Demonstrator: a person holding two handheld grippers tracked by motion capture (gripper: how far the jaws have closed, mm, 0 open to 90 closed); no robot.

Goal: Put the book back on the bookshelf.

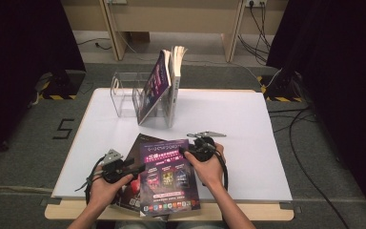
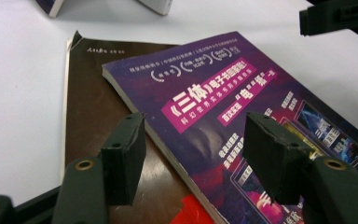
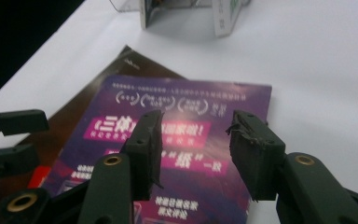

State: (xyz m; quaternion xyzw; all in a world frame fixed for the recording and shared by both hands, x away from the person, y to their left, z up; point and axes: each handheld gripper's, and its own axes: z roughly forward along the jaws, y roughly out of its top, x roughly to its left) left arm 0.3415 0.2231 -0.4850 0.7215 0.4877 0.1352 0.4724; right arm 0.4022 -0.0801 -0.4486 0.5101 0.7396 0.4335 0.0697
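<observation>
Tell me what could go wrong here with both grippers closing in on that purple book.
The purple book lies on a brown book, so the open left gripper at its left edge may catch both covers. The open right gripper hovers over the flat cover with no edge between its jaws, and might slide the book instead of gripping.

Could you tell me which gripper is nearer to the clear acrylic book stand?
Right. The right gripper sits at the purple book's upper right edge; the left gripper is lower left, farther from the stand.

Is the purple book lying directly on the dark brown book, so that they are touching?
Touching. In the left gripper view, the purple book rests flat on the dark brown book, its page edge meeting the brown cover with no gap.
</observation>
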